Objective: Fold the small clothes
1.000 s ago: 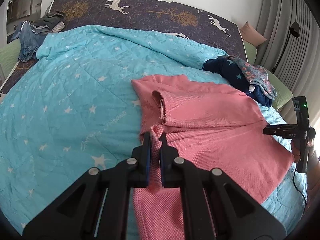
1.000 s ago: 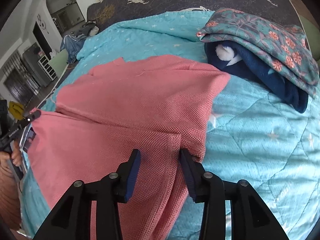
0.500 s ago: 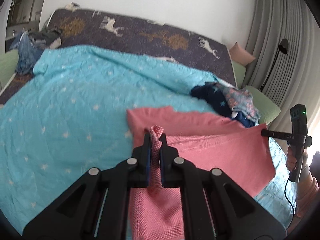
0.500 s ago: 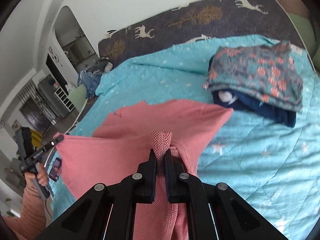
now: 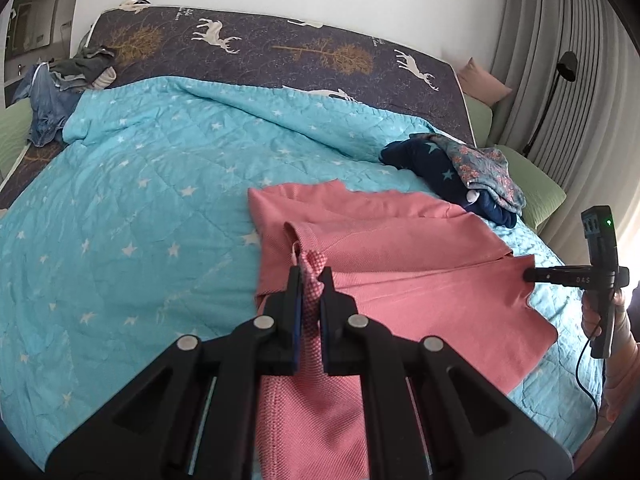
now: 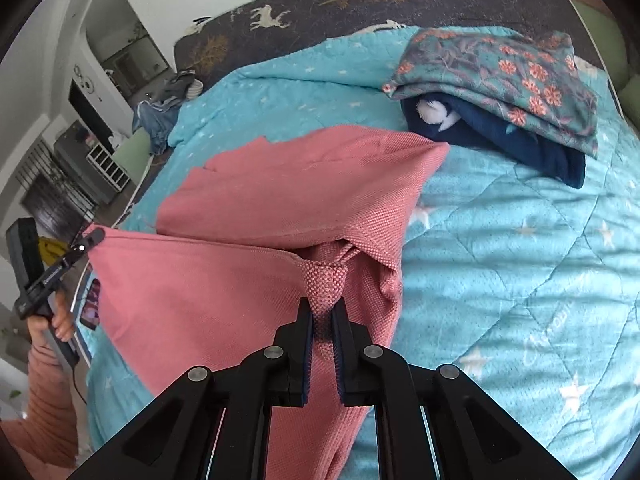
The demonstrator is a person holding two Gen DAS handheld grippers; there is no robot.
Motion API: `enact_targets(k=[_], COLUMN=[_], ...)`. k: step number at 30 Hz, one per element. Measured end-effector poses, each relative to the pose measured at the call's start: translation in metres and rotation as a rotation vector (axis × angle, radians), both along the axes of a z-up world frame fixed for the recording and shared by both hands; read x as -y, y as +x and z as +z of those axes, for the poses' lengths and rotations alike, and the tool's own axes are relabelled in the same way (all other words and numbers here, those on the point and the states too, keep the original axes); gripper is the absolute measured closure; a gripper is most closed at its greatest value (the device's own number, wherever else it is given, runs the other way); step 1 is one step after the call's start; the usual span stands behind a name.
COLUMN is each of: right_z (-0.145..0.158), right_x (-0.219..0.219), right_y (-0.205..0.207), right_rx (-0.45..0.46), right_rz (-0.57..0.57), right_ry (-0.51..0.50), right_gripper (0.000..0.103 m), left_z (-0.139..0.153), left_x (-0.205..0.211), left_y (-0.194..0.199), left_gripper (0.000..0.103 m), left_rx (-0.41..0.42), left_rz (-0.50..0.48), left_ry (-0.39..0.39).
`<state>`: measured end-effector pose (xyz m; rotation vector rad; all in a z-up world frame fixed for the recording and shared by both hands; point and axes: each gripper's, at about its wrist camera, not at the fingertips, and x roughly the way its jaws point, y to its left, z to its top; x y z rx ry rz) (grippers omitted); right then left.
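Observation:
A pink knit garment [image 5: 400,264] lies partly folded on the turquoise star quilt [image 5: 140,200]. Its near edge is lifted off the bed. My left gripper [image 5: 310,276] is shut on a bunched corner of that edge. The right gripper [image 6: 322,308] pinches the other corner of the pink garment [image 6: 280,192]; its jaws are opening slightly, with fabric still pressed between the pads. Each gripper shows in the other's view: the right gripper [image 5: 534,275] at the cloth's right corner, the left gripper [image 6: 94,236] at its left corner, held by a hand in a pink sleeve.
A folded stack of dark blue and floral clothes [image 5: 472,176] [image 6: 500,92] sits on the quilt just beyond the garment. A heap of jeans and other clothes [image 5: 56,92] lies at the far left corner. Green cushions, a floor lamp [image 5: 560,80] and curtains line the right side.
The right gripper went from open around the garment's edge to shut on it. Both grippers have risen, lifting the near edge off the bed.

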<state>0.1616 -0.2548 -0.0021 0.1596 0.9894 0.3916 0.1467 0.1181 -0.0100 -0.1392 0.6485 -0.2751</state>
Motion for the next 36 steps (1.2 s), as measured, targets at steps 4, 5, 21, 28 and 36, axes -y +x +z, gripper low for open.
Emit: enact_targets(k=[4, 5, 21, 28, 36], right_z=[0.017, 0.02, 0.102, 0.046, -0.032], right_x=[-0.002, -0.003, 0.01, 0.0, 0.005], right_y=[-0.017, -0.02, 0.054, 0.145, 0.172], right_rx=[0.077, 0.1, 0.343, 0.201, 0.017], right_rz=[0.011, 0.006, -0.123, -0.138, -0.231], right_ry=[-0.001, -0.004, -0.008, -0.08, -0.236], right_gripper=[0.095, 0.095, 0.096, 0.094, 0.08], left_z=[0.003, 0.004, 0.074, 0.008, -0.053], left_x=[-0.002, -0.002, 0.022, 0.038, 0.038], left_y=[-0.006, -0.007, 0.116, 0.215, 0.246], left_gripper=[0.095, 0.095, 0.095, 0.093, 0.084], left_rx=[0.009, 0.014, 0.132, -0.04, -0.195], left_rz=[0.01, 0.012, 0.071, 0.089, 0.118], left_ry=[-0.005, -0.003, 0.038, 0.086, 0.155])
